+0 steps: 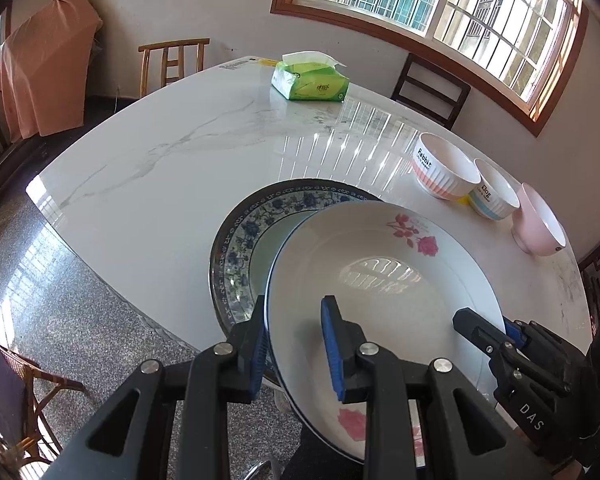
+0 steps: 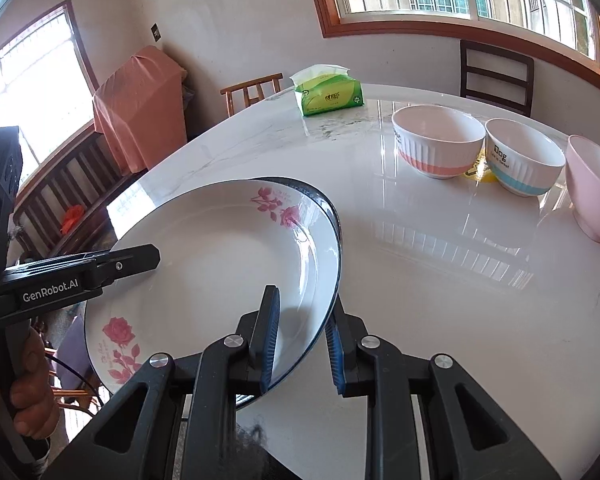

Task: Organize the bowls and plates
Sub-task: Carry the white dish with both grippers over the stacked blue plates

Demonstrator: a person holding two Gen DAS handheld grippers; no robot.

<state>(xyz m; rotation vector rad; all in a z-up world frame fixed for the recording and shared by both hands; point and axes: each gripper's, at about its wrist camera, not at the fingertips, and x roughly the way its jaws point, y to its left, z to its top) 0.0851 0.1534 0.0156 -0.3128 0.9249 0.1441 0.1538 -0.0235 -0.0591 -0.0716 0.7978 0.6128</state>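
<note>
The rose plate (image 1: 380,280) is lifted above the near edge of the marble table (image 1: 180,152), tilted, and held from both sides. The left gripper (image 1: 296,348) is clamped on its left rim, one blue pad under the rim and the other on the inner face. The right gripper (image 2: 300,340) pinches the opposite rim the same way, jaws nearly closed on the thin edge. Each gripper shows in the other's view, reaching in over the plate's far side, and a hand (image 2: 28,384) grips the left gripper's handle.

Under and behind the rose plate lies a blue plate (image 1: 244,240) flat on the table, partly covered by it; whether the two touch cannot be told.

Further right three bowls stand in a row, close together: an orange-banded bowl (image 2: 438,146), a blue-banded bowl (image 2: 524,156) and a pink bowl (image 2: 594,188). A green tissue pack (image 1: 310,80) sits at the table's far side. Chairs (image 1: 172,62) stand around the table beneath a barred window (image 1: 440,0).
</note>
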